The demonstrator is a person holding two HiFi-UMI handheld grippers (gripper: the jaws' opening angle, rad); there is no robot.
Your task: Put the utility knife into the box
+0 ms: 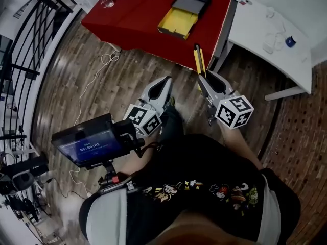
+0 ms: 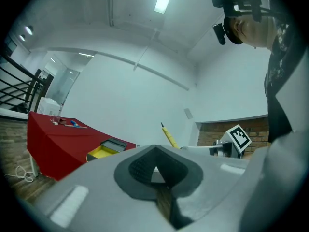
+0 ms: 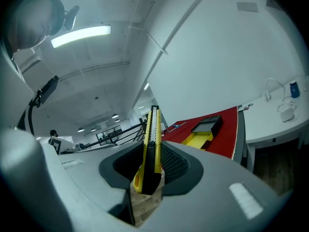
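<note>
Right claw: we have it [image 1: 203, 78] clamped on the utility knife [image 3: 151, 144] near its butt end, with most of the body jutting past the pads.
Left claw: closed on itself [image 2: 155, 169] with nothing between the pads, held low beside the right.
Knife's place: in the air over the wood floor [image 1: 102, 86], short of the red desk [image 1: 138, 14] and well apart from the box [image 1: 180, 19] on it.
Heading: its long axis runs along the jaws, tip forward toward the desk.
Risk: we judge the short hold could let the knife pivot or slip, and its tip could catch the box wall on the way in.
</note>
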